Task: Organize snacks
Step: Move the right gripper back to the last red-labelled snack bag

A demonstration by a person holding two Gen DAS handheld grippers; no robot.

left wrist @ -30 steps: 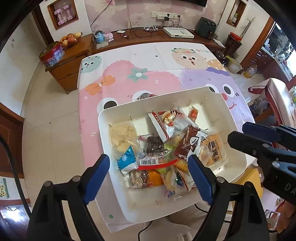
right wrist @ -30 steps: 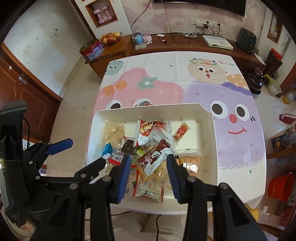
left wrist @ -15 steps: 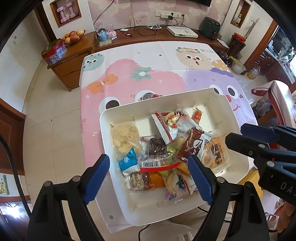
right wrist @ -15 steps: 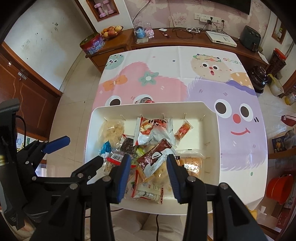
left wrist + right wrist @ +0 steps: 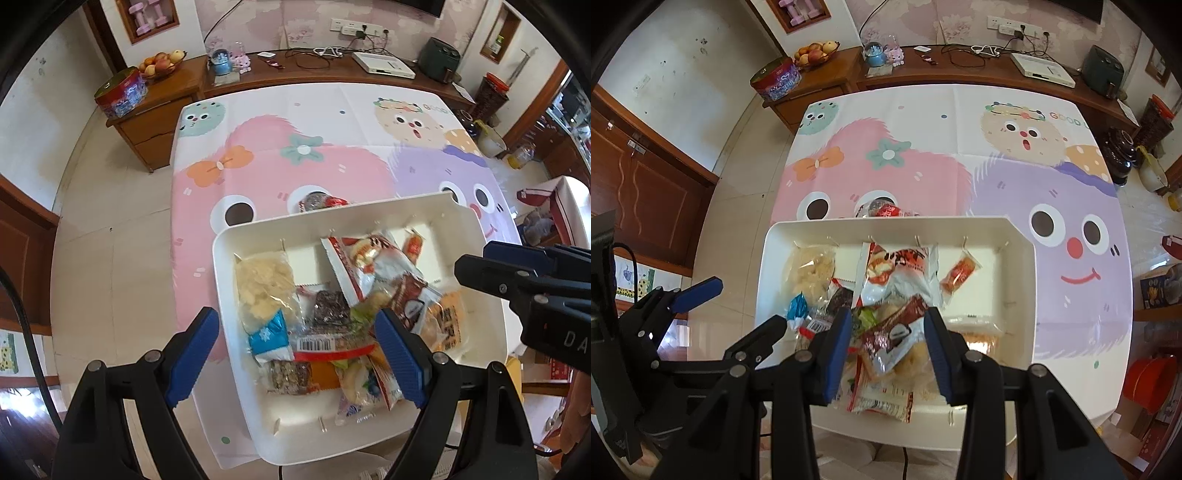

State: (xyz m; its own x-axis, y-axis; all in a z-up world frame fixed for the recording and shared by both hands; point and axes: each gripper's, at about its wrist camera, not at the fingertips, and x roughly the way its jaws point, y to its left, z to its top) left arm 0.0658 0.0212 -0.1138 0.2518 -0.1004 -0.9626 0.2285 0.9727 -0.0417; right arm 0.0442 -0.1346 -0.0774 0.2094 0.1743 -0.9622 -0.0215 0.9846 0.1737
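A white divided tray (image 5: pixel 229 273) (image 5: pixel 1027 295) sits at the table's near edge, holding a loose pile of several snack packets: a clear bag of pale chips (image 5: pixel 264 288) (image 5: pixel 810 271), a red-and-white bag (image 5: pixel 362 262) (image 5: pixel 897 273), a brown packet (image 5: pixel 410 299) (image 5: pixel 894 332), a small orange sachet (image 5: pixel 960 275). One red-wrapped snack (image 5: pixel 321 202) (image 5: pixel 886 211) lies on the cloth just behind the tray. My left gripper (image 5: pixel 295 356) is open above the tray's near left part. My right gripper (image 5: pixel 888 347) is open above the pile's middle, holding nothing.
The table wears a cartoon-monster cloth (image 5: pixel 295 147). Behind it a wooden sideboard (image 5: pixel 960 70) carries a fruit bowl (image 5: pixel 814 51), a round tin (image 5: pixel 775 79), cables and a white box. Tiled floor lies to the left; a red basin (image 5: pixel 1148 380) is at lower right.
Both grippers have drifted slightly, so the tray and table sit a little lower and closer in view. Jaws unchanged; no snack has moved.
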